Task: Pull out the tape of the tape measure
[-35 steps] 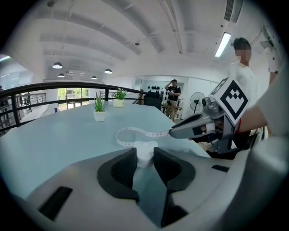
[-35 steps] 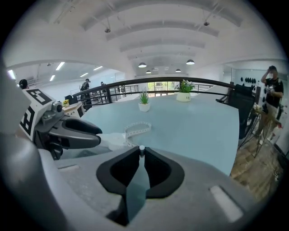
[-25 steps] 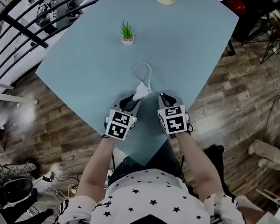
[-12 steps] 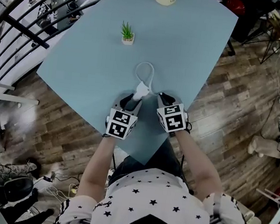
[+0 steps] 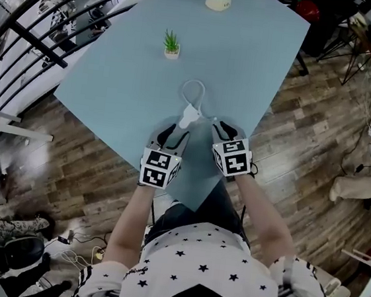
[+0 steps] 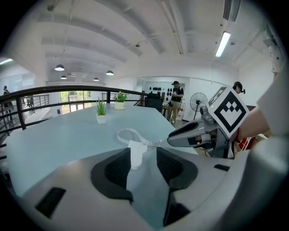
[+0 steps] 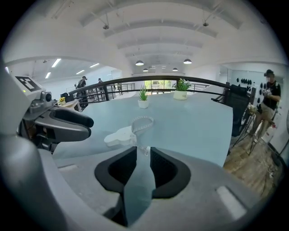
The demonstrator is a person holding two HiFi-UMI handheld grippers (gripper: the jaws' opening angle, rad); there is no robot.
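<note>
Left tool (image 5: pixel 175 135), right tool (image 5: pixel 225 130) lifted (jaws opening); tape measure (image 5: pixel 188 117) just ahead.

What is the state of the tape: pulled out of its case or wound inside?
Pulled out. The white tape lies in a loop on the blue table, beyond the white case.

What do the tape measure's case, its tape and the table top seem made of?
Case: white, smooth, matte, rounded; probably moulded plastic. Tape: pale, thin, lying in a limp loop, so likely cloth or vinyl, not steel. Table top: flat, light-blue, matte, faint sheen; perhaps laminate, can't be sure.
</note>
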